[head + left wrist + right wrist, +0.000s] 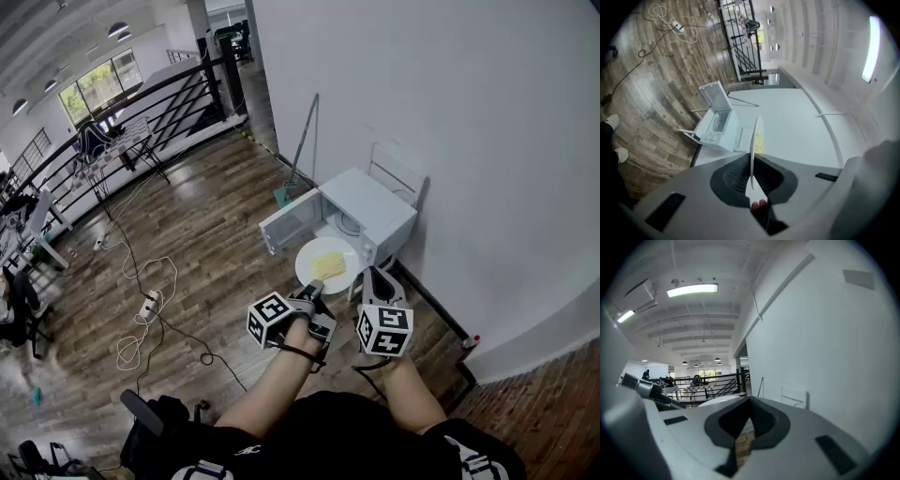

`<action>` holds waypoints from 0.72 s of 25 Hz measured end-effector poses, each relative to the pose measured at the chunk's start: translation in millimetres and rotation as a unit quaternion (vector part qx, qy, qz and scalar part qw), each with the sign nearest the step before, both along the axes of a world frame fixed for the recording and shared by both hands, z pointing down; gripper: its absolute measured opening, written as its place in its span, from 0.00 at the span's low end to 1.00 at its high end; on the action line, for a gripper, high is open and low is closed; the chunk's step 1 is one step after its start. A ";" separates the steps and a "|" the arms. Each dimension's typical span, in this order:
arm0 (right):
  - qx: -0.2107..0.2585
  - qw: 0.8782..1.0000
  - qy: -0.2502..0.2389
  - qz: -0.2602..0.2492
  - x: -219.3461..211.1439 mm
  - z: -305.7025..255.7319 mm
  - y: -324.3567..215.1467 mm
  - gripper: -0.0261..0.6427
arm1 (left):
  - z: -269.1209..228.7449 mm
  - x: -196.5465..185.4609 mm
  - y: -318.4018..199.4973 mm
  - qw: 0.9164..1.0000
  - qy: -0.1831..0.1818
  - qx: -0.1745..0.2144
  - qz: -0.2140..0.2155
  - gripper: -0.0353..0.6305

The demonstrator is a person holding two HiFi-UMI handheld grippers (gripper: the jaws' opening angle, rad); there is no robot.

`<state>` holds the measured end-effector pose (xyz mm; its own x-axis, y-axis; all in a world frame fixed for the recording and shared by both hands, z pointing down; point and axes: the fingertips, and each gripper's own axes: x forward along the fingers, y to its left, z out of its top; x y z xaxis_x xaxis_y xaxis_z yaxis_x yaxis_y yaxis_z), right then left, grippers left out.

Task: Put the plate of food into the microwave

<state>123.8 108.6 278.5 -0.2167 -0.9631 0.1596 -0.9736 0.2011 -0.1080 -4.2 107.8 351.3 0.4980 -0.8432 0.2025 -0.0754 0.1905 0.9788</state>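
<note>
A white microwave [361, 208] stands low against the wall with its door [293, 223] swung open to the left. Just in front of the opening a white plate [326, 264] with yellow food [328, 266] is held in the air. My left gripper [316, 291] is shut on the plate's near rim. In the left gripper view the plate [755, 140] shows edge-on, pinched between the black pads of the left gripper [751, 164], with the microwave [719, 125] beyond. My right gripper [377, 278] hovers to the right of the plate, shut and empty; the right gripper [747, 417] faces the wall.
A white wall [450, 112] runs along the right. A mop [305, 141] leans on it and a white chair [398, 175] stands behind the microwave. A power strip with cables [148, 307] lies on the wooden floor at the left. A black railing [141, 103] is farther back.
</note>
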 end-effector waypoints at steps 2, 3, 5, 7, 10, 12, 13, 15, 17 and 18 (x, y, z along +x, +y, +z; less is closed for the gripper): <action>0.002 1.000 0.002 -0.003 -1.3 0.6 -1.8 0.06 | 1.5 1.1 -1.9 1.000 0.001 0.000 0.000 0.07; 0.001 1.000 0.002 -0.005 -2.5 1.4 -2.3 0.06 | 2.0 1.3 -2.5 1.000 0.001 0.000 0.000 0.07; -0.001 1.000 0.003 -0.009 -6.8 3.7 -2.3 0.06 | 1.7 0.1 -2.7 1.000 0.002 0.001 0.000 0.07; -0.003 1.000 0.003 -0.011 -13.0 4.3 -2.0 0.06 | 0.4 -3.1 -3.0 1.000 0.003 0.001 0.002 0.07; 0.005 1.000 -0.011 -0.013 -27.2 1.9 0.6 0.06 | 0.6 -13.2 -1.7 1.000 0.007 0.001 0.004 0.07; 0.010 1.000 -0.015 -0.012 -37.9 1.2 2.0 0.06 | 3.4 -22.3 -0.6 1.000 0.009 0.000 0.004 0.07; 0.011 1.000 -0.015 -0.012 -43.2 1.1 1.8 0.06 | 4.5 -27.0 -0.6 1.000 0.010 -0.001 0.004 0.07; 0.011 1.000 -0.013 -0.012 -54.2 1.3 0.8 0.06 | 5.2 -36.9 -0.8 1.000 0.012 -0.002 0.002 0.07; 0.010 1.000 -0.009 -0.013 -67.0 2.1 1.2 0.06 | 6.2 -48.5 0.3 1.000 0.014 -0.002 0.000 0.07; 0.009 1.000 -0.006 -0.013 -73.9 2.7 1.7 0.06 | 7.1 -54.4 1.0 1.000 0.014 -0.002 0.000 0.07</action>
